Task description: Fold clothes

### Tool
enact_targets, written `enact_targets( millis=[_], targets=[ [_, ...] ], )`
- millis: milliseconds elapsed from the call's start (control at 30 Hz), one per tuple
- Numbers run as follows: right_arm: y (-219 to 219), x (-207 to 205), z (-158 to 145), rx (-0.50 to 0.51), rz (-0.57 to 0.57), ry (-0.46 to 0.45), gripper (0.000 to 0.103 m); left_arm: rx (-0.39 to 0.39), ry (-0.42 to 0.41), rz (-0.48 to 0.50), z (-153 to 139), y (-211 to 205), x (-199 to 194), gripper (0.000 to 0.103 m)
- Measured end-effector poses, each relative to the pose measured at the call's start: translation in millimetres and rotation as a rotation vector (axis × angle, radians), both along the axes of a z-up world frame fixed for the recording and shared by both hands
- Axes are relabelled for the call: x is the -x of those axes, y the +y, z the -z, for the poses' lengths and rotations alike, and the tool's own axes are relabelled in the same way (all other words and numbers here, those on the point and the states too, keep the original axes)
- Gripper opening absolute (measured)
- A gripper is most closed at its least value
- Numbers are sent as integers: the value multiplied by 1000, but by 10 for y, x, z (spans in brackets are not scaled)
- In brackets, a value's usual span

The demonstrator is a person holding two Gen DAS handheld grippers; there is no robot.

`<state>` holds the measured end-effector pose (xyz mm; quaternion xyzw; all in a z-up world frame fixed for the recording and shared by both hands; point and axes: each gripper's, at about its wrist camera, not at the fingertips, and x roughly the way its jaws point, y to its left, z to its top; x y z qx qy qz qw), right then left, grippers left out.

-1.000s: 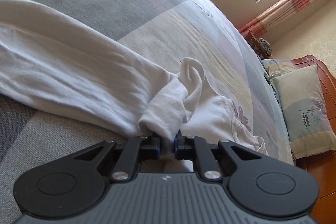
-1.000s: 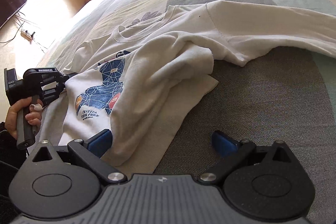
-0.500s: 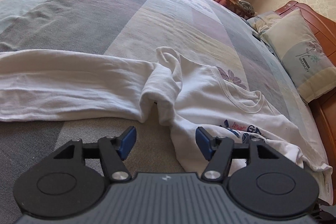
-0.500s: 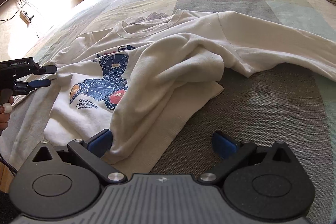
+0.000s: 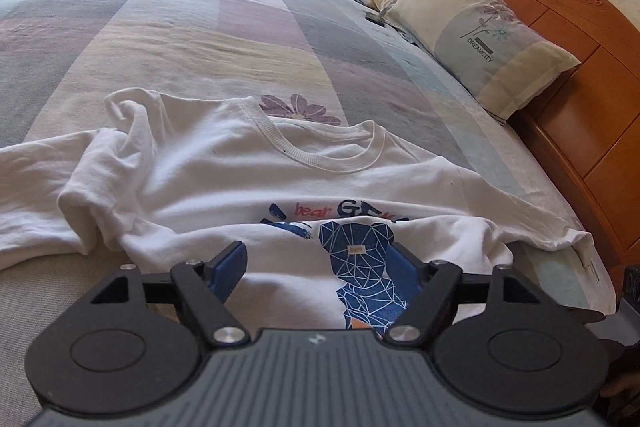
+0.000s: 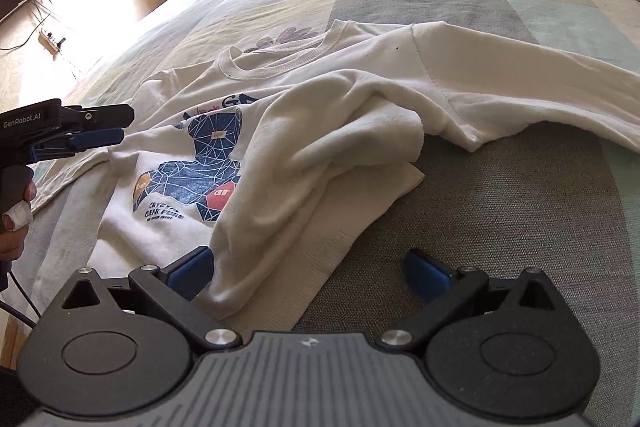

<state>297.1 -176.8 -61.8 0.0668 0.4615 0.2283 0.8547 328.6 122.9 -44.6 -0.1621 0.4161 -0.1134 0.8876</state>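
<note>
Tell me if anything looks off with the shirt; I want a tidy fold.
Yes: the white shirt is not flat. One sleeve lies bunched across the front, partly covering the bear print.

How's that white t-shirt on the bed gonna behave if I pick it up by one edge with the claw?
The white t-shirt will probably go limp and drape from the pinch, since it already lies in soft bunched folds. It looks light, thin knit, so one claw should lift it. The folded-over sleeve would likely slide loose and undo itself when raised.
</note>
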Motion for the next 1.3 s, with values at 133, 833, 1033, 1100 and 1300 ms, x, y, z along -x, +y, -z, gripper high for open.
enact_targets(
  millis=[133,833,1033,1100,1300],
  targets=[
    [-47,3,-25,4,-18,29,103,-23,50,-3,149,-81,-43,81],
    [-1012,-909,13,37,234,-45,103,-89,54,-37,136,-235,-37,89],
    [-1014,-852,-185,54,177,28,103,-79,61,-49,137,-241,-74,92],
    [-1035,-1046,-354,-2,189,-40,103,-87,63,-46,134,-253,-75,92],
    [-897,-1858,-477,84,221,-142,103,-84,63,-48,133,-247,-58,92]
  ],
)
